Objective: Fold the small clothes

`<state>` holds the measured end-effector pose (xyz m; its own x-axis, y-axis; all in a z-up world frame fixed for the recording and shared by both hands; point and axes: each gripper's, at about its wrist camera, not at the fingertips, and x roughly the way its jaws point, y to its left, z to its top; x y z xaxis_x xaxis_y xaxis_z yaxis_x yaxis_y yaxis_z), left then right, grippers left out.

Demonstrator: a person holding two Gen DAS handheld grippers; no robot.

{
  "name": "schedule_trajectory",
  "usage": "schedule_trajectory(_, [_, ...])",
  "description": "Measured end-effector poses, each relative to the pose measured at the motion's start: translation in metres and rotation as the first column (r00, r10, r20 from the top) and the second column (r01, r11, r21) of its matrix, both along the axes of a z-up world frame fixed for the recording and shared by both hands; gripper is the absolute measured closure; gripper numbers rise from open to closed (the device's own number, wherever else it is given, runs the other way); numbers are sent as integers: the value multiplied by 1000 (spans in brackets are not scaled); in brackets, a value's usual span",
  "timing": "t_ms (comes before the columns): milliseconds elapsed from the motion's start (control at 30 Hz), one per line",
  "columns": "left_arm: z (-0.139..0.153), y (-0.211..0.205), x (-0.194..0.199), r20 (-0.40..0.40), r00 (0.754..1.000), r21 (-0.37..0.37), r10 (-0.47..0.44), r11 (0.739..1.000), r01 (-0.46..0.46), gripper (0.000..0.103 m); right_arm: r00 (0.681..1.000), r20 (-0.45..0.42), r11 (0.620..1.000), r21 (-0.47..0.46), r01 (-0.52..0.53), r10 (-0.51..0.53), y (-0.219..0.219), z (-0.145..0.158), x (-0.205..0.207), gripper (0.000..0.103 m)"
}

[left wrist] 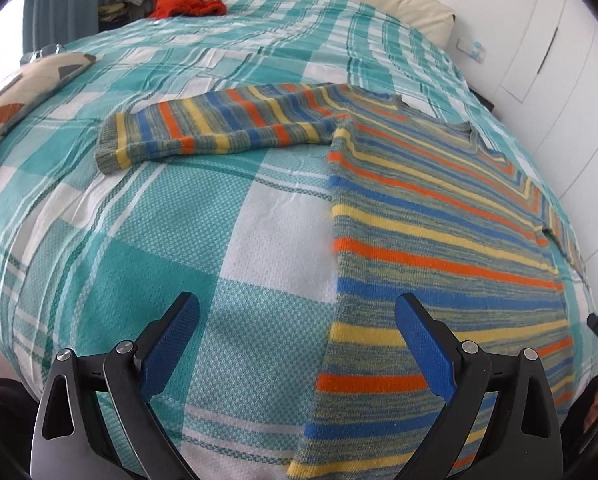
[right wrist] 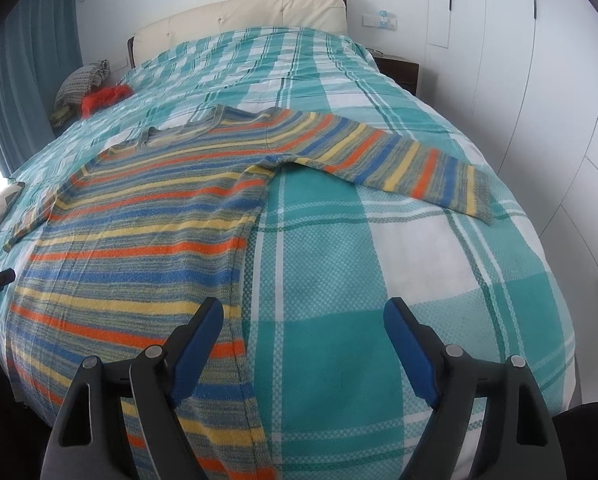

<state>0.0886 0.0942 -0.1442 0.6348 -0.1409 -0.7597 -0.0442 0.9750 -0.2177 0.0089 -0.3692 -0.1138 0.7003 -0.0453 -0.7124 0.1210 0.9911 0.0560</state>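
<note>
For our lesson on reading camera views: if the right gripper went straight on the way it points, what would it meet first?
Probably the side edge of the striped sweater, or the checked bedspread just beside it; the open right gripper straddles that edge.

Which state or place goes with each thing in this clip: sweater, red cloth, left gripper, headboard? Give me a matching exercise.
Things:
1. sweater
2. red cloth
3. left gripper
4. headboard

Descriptions:
A. cream, at the bed's far end
B. striped, spread flat with sleeves out
C. crumpled near the far corner
D. open, over the sweater's near edge

Pairs: 1-B, 2-C, 3-D, 4-A
</note>
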Motion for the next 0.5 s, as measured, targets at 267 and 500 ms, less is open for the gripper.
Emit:
schedule_trajectory(267, [24,-11,64,123,992,56,12,998,-19,4,996,68,994,-94,-49,55,-4,18,92,21])
schedule_trajectory(500, [-27,-38,131,-13,999,122,-50,991,51,1,993,-117,998,-65,-16,8,-19,-48,183,0])
